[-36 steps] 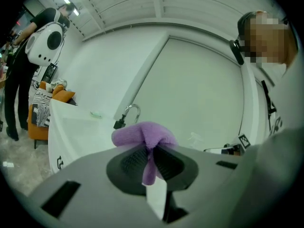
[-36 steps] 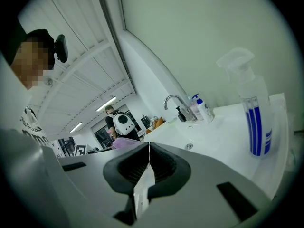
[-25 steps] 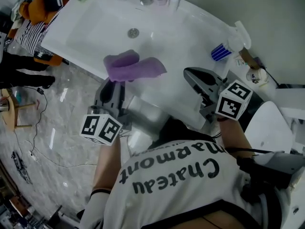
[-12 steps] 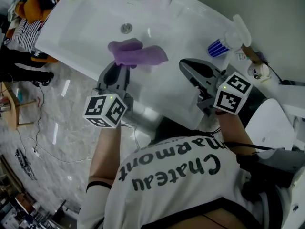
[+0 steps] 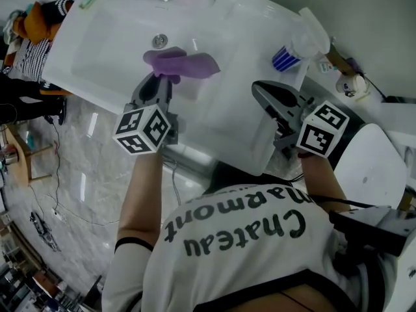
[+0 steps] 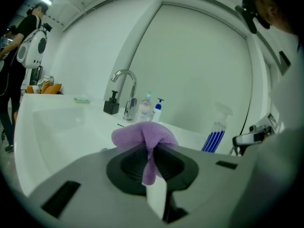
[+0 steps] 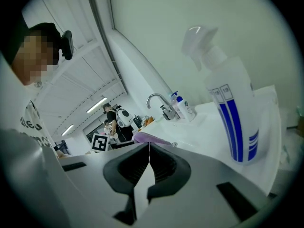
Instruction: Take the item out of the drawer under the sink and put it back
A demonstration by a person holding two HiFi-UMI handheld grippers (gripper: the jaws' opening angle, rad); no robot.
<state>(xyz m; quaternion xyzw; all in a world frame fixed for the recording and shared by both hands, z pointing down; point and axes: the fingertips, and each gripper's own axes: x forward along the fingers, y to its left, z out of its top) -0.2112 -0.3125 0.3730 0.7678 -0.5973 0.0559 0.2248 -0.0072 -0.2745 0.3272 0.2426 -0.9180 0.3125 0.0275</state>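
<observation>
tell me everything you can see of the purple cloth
The purple cloth is a soft, fuzzy rag, microfibre by its look, bunched into folds. One fold is pinched between the shut pads of the left gripper; the rest flops over its tips. It is held over the white sink basin, near the drain, apparently clear of it.

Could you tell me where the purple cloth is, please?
The purple cloth is left of centre in the head view, pinched by the left gripper over the sink, beside the drain.

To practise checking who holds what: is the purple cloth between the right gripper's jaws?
No, the right gripper has its jaws shut together on nothing; the purple cloth is pinched by the left gripper.
</observation>
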